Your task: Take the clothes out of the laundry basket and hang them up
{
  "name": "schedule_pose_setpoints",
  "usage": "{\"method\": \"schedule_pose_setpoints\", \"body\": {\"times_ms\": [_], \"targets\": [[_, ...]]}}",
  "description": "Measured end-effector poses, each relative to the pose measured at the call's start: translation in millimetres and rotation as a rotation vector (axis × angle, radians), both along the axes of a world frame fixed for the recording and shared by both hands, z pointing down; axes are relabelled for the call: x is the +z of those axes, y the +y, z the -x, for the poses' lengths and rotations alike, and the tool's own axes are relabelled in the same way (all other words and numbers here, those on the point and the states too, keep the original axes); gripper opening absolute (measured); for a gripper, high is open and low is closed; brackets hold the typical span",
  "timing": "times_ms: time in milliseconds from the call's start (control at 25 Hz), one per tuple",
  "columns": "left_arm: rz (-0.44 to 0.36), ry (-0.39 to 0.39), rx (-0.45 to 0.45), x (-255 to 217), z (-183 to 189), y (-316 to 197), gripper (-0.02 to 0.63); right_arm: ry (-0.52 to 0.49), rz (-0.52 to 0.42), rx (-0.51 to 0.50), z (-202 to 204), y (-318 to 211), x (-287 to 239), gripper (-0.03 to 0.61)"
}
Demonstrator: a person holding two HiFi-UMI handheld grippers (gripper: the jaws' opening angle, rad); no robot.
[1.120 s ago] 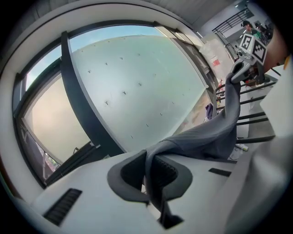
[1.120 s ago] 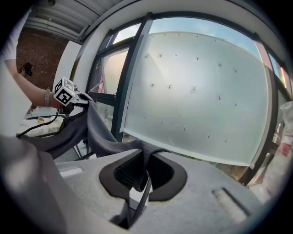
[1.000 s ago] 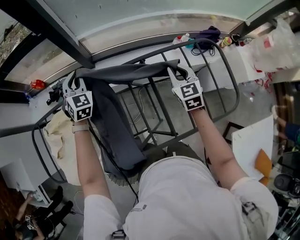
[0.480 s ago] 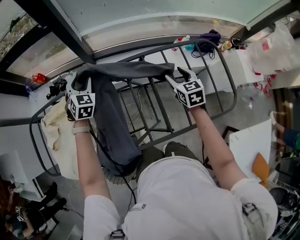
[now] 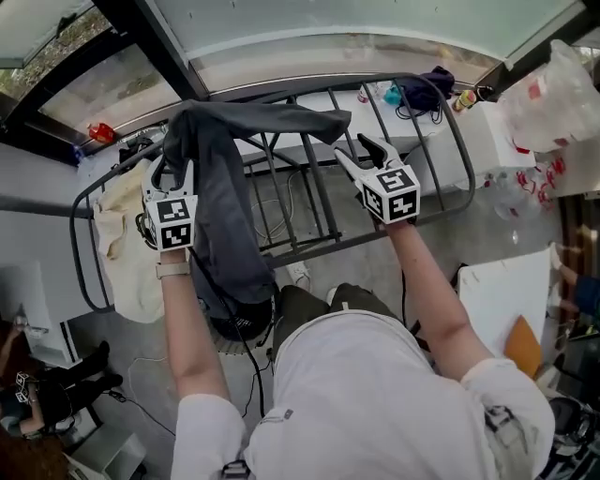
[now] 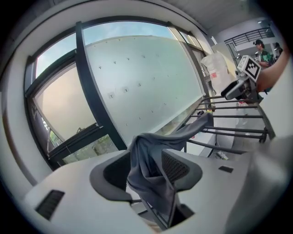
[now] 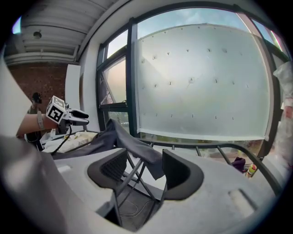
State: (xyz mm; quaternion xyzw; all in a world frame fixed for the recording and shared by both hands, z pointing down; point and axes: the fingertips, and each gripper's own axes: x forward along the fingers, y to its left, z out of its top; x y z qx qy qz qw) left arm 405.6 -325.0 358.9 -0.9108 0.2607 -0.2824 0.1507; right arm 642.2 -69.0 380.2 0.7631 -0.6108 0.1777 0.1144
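**Ahead of you:** a frosted glass panel [image 5: 356,28] set in a dark window frame [image 5: 150,42].

**Upper left:** a small red object [image 5: 101,132] lies on the sill.

**Upper right:** a purple bundle [image 5: 424,86] rests on a white ledge [image 5: 492,131]. A teal item [image 5: 392,94] is on one side of it and a small bottle [image 5: 466,97] on the other.

**Far right:** a clear plastic bag [image 5: 553,94] with red print.

**Grey floor [image 5: 441,234] below:** a white cable [image 5: 281,202] in loose loops, with a white plug block [image 5: 298,275] nearer to you.

**Your right:** a white board [image 5: 497,291], with an orange envelope [image 5: 527,345] just beside it.

**Lower left:** a bystander [image 5: 37,398], low down near the floor.

**Right gripper view, far left:** a brick wall [image 7: 32,77].
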Motion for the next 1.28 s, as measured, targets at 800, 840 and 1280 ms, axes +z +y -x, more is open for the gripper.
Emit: {"method": "schedule_pose_setpoints", "body": {"times_ms": [800, 840, 1280], "targets": [[0.124, 0.358, -0.133, -32.9, 149.4, 219.3, 0.015, 0.017, -0.234, -0.301, 171.7, 84.9, -59.2, 0.008], [0.121, 0.373, -0.135, -35.7, 154.7, 227.3, 0.01, 0.012, -0.239, -0.325, 182.4, 88.4, -60.3, 0.008], [0.085, 0.487, -0.113, -66.6, 186.9, 286.4, 0.001, -0.033, -0.308, -0.479, 260.2, 116.3, -76.3, 0.007]]}}
